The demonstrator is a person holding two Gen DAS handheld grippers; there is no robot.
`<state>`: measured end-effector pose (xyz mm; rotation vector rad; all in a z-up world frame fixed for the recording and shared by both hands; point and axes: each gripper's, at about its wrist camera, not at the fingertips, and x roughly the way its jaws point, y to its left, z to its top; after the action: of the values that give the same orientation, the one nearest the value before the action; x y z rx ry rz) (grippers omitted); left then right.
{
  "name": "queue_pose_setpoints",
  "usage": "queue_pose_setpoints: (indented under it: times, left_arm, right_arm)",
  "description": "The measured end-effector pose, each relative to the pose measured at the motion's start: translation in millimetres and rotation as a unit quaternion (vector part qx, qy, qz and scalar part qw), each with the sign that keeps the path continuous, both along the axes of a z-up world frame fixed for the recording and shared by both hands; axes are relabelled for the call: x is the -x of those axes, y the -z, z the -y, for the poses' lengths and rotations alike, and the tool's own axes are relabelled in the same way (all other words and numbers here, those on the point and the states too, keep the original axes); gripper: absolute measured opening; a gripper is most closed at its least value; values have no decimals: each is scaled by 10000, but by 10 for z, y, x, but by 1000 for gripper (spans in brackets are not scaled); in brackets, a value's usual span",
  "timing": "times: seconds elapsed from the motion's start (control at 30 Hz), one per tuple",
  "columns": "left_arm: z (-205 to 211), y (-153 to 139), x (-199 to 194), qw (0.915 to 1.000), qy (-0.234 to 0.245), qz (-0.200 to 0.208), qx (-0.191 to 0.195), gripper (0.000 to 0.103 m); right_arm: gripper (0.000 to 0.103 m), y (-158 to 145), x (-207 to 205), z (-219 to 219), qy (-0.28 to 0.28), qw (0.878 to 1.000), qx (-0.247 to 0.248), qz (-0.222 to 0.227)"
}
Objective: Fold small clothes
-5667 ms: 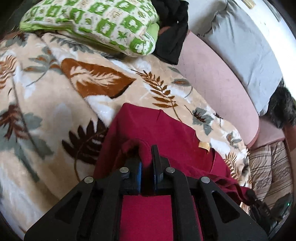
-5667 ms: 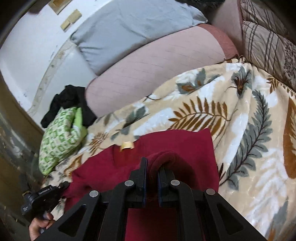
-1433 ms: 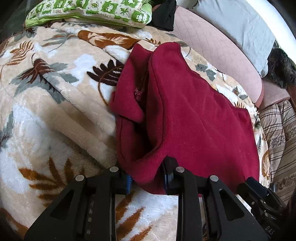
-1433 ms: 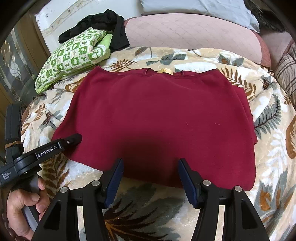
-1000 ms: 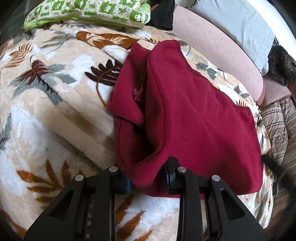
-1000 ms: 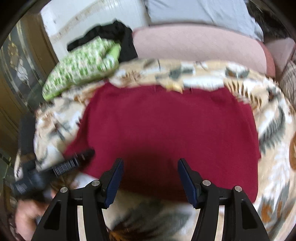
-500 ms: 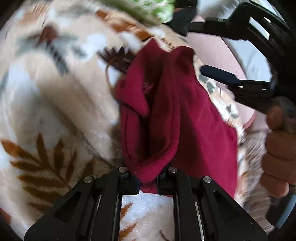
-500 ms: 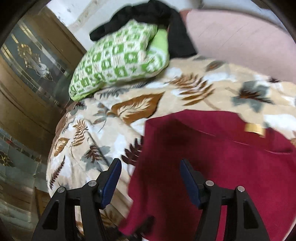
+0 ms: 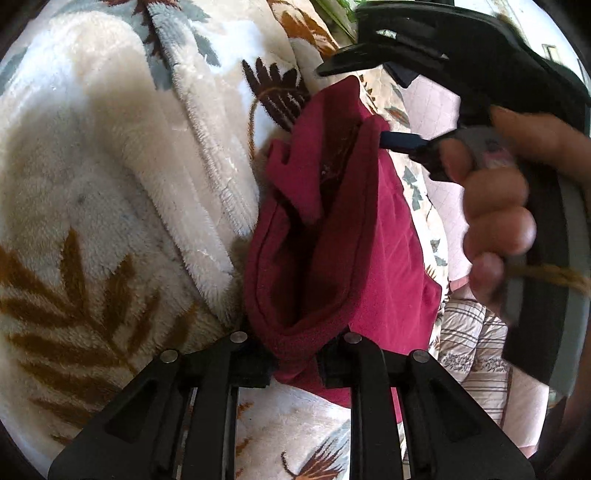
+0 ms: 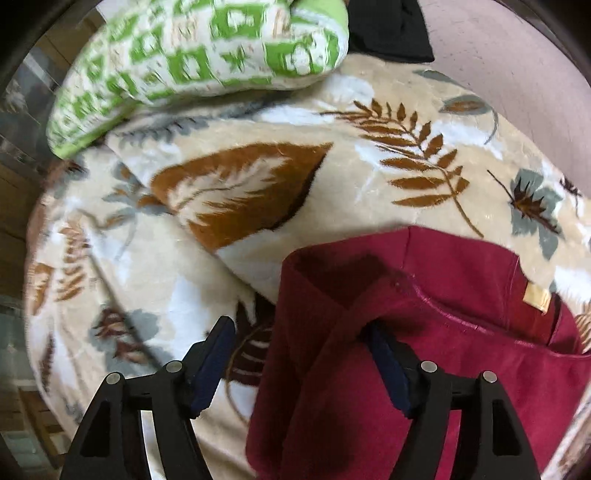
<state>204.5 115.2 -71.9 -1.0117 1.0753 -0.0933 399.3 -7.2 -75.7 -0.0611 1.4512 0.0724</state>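
Note:
A dark red fleece top (image 10: pixel 424 350) with a tan neck label (image 10: pixel 535 297) lies on a leaf-print blanket (image 10: pixel 258 155), its left side folded over. At the bottom of the left wrist view, my left gripper (image 9: pixel 295 356) pinches a bunched near corner of the top (image 9: pixel 369 229); its jaws are easing open a little with the cloth still pressed between them. My right gripper (image 10: pixel 301 365) points down over the far folded edge. Its jaws are opening: one finger is over the blanket, the other on the red cloth, neither pressing. A hand (image 9: pixel 495 221) holds it in the left wrist view.
A green-and-white pillow (image 10: pixel 192 48) and black clothing (image 10: pixel 388 29) lie at the far end of the blanket. A pink padded edge (image 10: pixel 517 81) runs behind them. A striped cushion (image 9: pixel 469 343) sits beyond the top's right side.
My right gripper swept from the top's near hem across to its far left corner and opened wider. My left gripper closed on the near corner and rolled.

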Motion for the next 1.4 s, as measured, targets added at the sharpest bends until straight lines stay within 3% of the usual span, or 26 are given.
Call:
queue_pose_setpoints:
  times: [0.1,0.17,0.37,0.43,0.47,0.73,0.83,0.97,1.13,1.3,1.4]
  left_arm:
    - [14,-5,-40,10000,31,-8,-43,18]
    - [15,-14,-48,10000,39,-20,-74,18]
    - [47,-19,-71,10000,-4,-49,-63,18]
    - [62,-24,-55,10000,-1,-36,-86,18]
    - [63,-23,-51,10000,-5,-24,-84,18]
    - [154,-71,61,9998,77,52,-180,17]
    - [250,-266,93,9984,152,309,-439,9]
    - [382,-538,187,9952,216,752,-586,8]
    - [547,-588,206,9922,425,968,-662,7]
    - [844,-645,199,9848,804,1237,-911,7]
    - [1089,-655,211,9778,1075,1385,-1148,7]
  right_arm:
    - [73,201,-39,-119,-337,9966,710,-232]
    - [63,226,-31,-137,-377,9946,951,-155]
    - [37,-71,43,71,-208,9984,509,121]
    - [21,-158,74,144,-260,9988,386,176]
    - [19,-181,86,185,-256,9988,366,191]
    - [14,-339,197,328,-8,9988,-52,497]
    - [14,-527,312,435,107,9967,-372,708]
    - [14,-745,411,757,355,9904,-875,1013]
    - [14,-861,554,1205,651,9841,-1169,1168]
    - [14,-960,891,1638,863,9690,-1554,1714]
    - [14,-980,1195,1909,1087,9522,-1787,2227]
